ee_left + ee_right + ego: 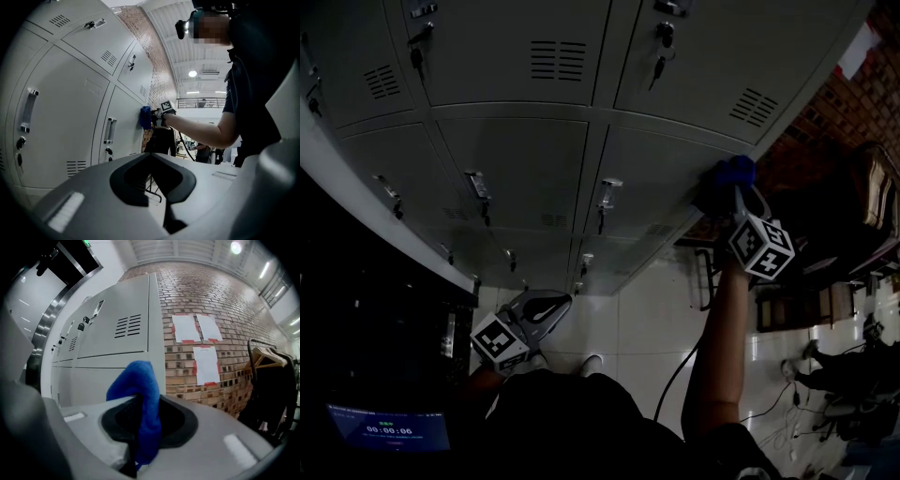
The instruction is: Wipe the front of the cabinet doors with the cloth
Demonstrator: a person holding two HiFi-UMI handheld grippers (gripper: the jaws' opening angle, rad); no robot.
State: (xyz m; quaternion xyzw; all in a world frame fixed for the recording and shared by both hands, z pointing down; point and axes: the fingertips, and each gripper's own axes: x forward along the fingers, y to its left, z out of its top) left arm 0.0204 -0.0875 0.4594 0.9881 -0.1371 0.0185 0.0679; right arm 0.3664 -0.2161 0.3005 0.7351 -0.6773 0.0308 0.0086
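Observation:
Grey metal cabinet doors point(511, 159) with handles and vents fill the head view. My right gripper point(729, 190) is shut on a blue cloth point(733, 172), which is pressed against the right-hand edge of a lower door. The right gripper view has the cloth point(142, 399) bunched between the jaws, with the cabinet doors point(115, 341) just beyond. My left gripper point(555, 304) hangs low near the floor, away from the doors, shut on nothing. From the left gripper view I see the cloth point(145, 117) on the door point(124, 122) at the end of an outstretched arm.
A brick wall point(225, 301) with taped papers point(186, 328) adjoins the cabinet on the right. A clothes rack point(272, 380) stands beyond it. Keys point(660, 58) hang from some locks. A cable point(675, 375) trails over the glossy floor, and a person point(834, 366) is at far right.

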